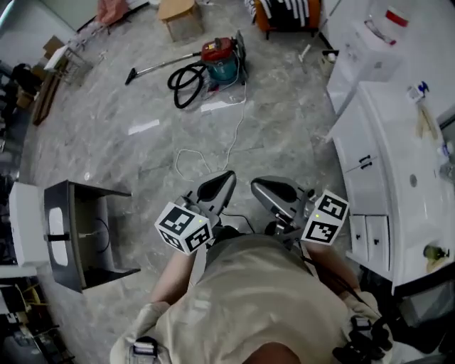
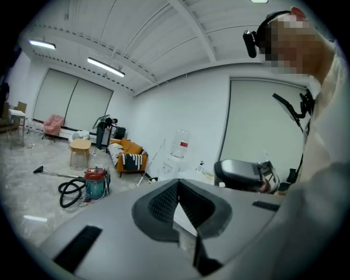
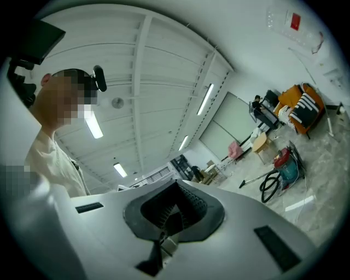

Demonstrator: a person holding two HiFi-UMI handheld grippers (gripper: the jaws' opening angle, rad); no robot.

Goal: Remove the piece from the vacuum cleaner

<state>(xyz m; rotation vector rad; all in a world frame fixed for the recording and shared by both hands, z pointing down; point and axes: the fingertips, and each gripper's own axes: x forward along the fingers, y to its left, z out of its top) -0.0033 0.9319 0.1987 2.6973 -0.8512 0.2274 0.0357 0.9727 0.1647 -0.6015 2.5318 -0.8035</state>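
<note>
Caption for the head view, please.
Left gripper and right gripper, both shut, empty, before the person; vacuum cleaner far off on the floor.

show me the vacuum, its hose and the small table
vacuum (image 1: 217, 51), head view, red lid
hose (image 1: 173, 87), head view, left side of black coil
table (image 1: 176, 8), head view, wooden top

Grey left tongs (image 1: 226, 176) and right tongs (image 1: 260, 186) bear black-and-white marker cubes (image 1: 183, 226).
</note>
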